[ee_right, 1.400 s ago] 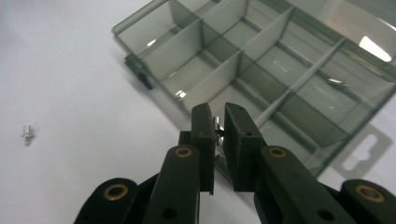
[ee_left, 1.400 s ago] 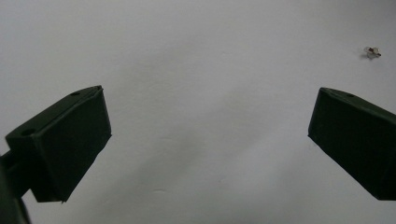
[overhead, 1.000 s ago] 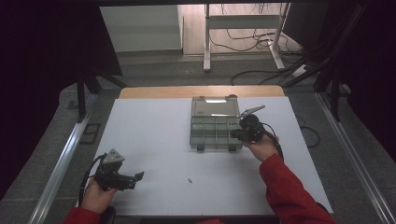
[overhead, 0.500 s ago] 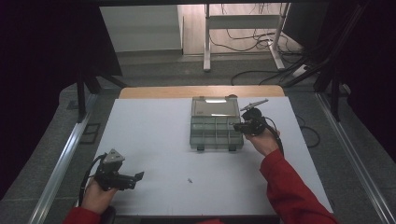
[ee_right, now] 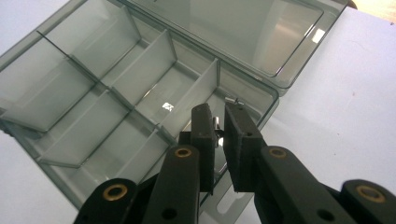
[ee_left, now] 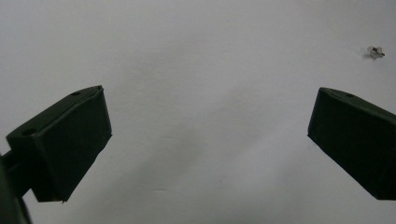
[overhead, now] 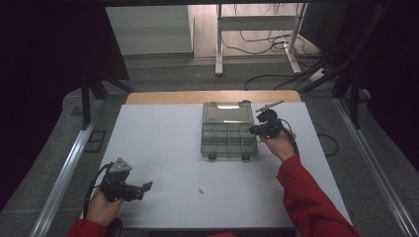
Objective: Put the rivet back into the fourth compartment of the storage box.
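A clear grey compartment box [overhead: 203, 144] lies open at the table's far middle, its lid [overhead: 226, 113] folded back. My right gripper [overhead: 248, 130] hangs over the box's right-hand compartments. In the right gripper view the jaws of this gripper [ee_right: 218, 113] are nearly closed on a small silver metal part [ee_right: 216, 123], just above the box [ee_right: 140, 65] near its right wall. My left gripper [overhead: 146, 186] rests at the near left, open, with nothing between its jaws [ee_left: 210, 116]. A tiny loose metal part [overhead: 201, 190] [ee_left: 375, 51] lies on the white tabletop to its right.
The white tabletop [overhead: 158, 148] ends in a wooden strip [overhead: 163, 97] at the far edge. Beyond it are a white desk frame [overhead: 257, 34] and floor cables [overhead: 267, 79]. Metal rails [overhead: 69, 168] run along both sides of the table.
The right gripper has shifted slightly farther from the person along the box's right side. The left gripper has stayed still.
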Demonstrator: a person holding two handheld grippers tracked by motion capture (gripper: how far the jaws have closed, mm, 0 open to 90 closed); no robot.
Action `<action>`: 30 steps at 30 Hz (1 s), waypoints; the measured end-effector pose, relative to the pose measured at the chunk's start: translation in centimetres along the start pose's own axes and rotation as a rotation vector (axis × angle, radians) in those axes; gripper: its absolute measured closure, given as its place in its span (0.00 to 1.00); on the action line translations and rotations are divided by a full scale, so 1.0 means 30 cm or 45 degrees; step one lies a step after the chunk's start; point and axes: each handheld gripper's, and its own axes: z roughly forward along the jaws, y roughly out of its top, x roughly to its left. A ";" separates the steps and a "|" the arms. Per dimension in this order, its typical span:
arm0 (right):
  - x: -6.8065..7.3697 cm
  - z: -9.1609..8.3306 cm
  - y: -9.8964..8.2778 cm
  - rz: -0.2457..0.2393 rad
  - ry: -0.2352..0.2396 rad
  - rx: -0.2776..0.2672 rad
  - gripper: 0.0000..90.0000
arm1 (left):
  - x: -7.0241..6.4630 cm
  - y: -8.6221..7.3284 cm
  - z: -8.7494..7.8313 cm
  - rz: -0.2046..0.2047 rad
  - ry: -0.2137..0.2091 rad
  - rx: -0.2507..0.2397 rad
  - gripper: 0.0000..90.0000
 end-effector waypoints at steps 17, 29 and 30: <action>0.015 0.013 0.008 -0.035 -0.027 0.015 0.79 | 0.001 0.000 -0.001 0.001 -0.001 -0.003 0.00; 0.074 -0.038 -0.004 -0.115 -0.029 -0.050 0.56 | 0.000 0.000 -0.002 0.002 -0.001 -0.005 0.00; 0.079 -0.042 -0.005 -0.121 -0.026 -0.052 0.53 | 0.000 0.000 -0.002 0.001 -0.001 -0.005 0.00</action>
